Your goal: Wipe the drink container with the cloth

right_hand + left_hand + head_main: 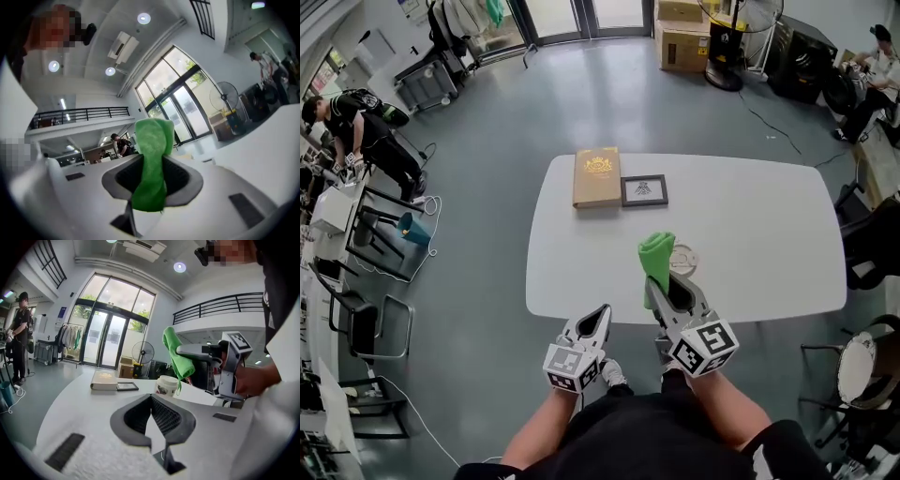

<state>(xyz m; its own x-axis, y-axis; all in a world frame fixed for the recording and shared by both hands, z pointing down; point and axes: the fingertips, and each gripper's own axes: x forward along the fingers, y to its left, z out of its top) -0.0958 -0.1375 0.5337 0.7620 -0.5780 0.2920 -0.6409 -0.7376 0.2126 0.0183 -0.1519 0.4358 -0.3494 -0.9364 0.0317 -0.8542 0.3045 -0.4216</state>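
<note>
A white desk [769,244] fills the middle of the head view, standing on a grey floor. On its upper left part lies a tan book [596,176], and a small dark framed picture [644,190] sits just beside the book on the right.

At the desk's lower edge is the right hand-held gripper [662,281], its jaws pinching a green cloth [656,258] that stands up out of them. The right gripper view shows the cloth [152,159] clamped between the dark pads, one end above the jaws and one end hanging below.

The left hand-held gripper [602,314] sits lower left of it, off the desk edge. Its jaws are pressed together at the tips with nothing between them [151,397].

The white lidded cup [682,258] stands upright on the desk just right of the cloth, partly hidden by it. From the left gripper view the cloth's hanging end overlaps the cup [166,385] — contact cannot be told.
</note>
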